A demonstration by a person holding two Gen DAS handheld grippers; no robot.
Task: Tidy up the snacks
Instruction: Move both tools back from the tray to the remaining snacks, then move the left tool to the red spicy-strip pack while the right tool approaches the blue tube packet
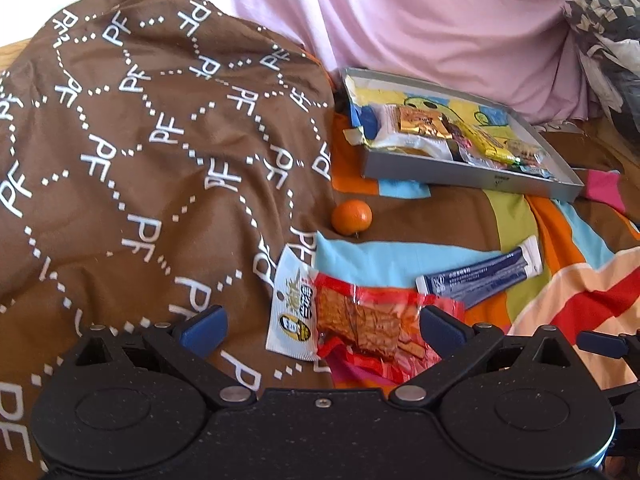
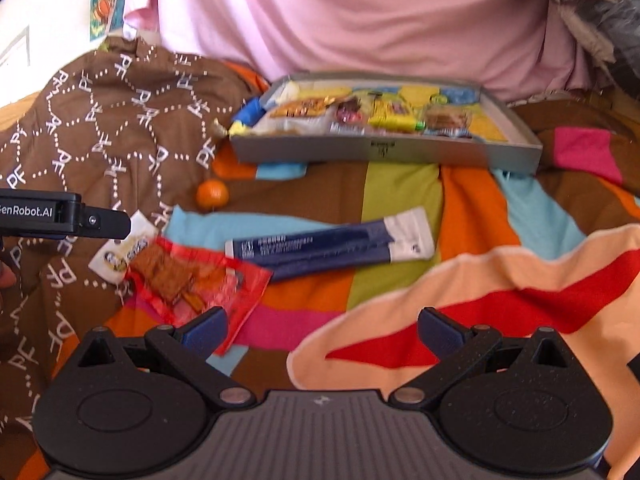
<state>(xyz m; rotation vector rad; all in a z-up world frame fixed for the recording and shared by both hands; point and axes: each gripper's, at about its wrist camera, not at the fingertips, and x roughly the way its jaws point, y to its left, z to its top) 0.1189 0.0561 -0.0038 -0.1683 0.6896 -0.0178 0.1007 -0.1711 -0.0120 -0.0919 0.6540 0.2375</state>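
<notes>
1. Both views are lit by bright, warm daylight; the white wall (image 2: 48, 8) at the upper left is blown out.
2. Soft blur is seen on the dark blue stick sachets (image 2: 332, 246) in the right view.
3. Edges are bent by fisheye distortion, with corners blacked out.

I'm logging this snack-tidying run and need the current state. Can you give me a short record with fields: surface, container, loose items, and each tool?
surface: striped multicolour blanket, with a brown PF-print cloth bunched on its left
container: grey tray, already holding several snack packets
loose items: red snack packet, blue sachets, small orange fruit, all lying on the blanket outside the tray
left tool: open, fingers either side of the red snack packet
right tool: open, holding nothing
</notes>
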